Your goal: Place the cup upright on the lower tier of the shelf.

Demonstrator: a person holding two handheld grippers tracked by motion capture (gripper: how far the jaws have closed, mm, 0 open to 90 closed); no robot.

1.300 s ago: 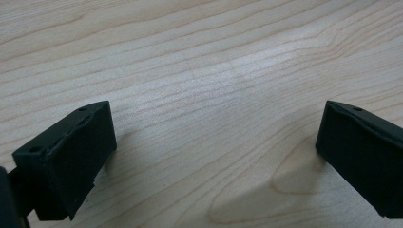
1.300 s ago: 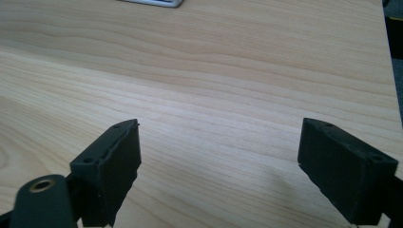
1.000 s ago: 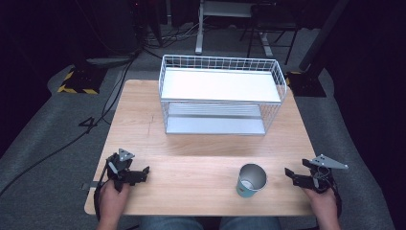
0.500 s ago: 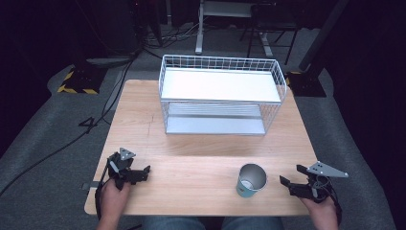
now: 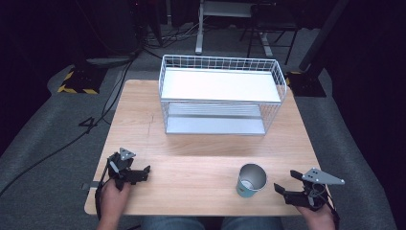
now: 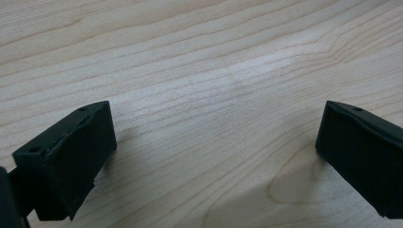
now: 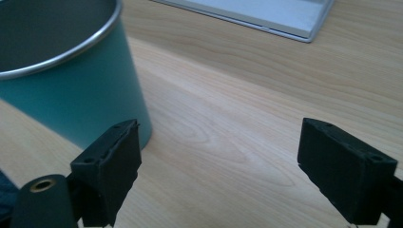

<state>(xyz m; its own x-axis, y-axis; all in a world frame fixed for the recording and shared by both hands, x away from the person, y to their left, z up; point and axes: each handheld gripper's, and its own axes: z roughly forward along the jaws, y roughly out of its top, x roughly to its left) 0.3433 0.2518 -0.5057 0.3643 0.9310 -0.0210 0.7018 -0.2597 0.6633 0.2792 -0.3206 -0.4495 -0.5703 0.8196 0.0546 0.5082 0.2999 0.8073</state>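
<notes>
A white wire basket rack (image 5: pixel 221 93) stood at the upper middle of the frame on the wooden table (image 5: pixel 143 124), its flat white top shelf above a grey lower tray. Black cables (image 5: pixel 119 72) ran across the grey floor at the upper left, near a yellow-and-black striped block (image 5: pixel 76 82). A metal stand's legs (image 5: pixel 198 28) showed at the top.

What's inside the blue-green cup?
The cup stands upright and open. From above, its grey metal inside looks empty, with something pale at the bottom that is too small to tell. In the right gripper view, its wall hides the bottom. The right tongs sit open beside it.
</notes>
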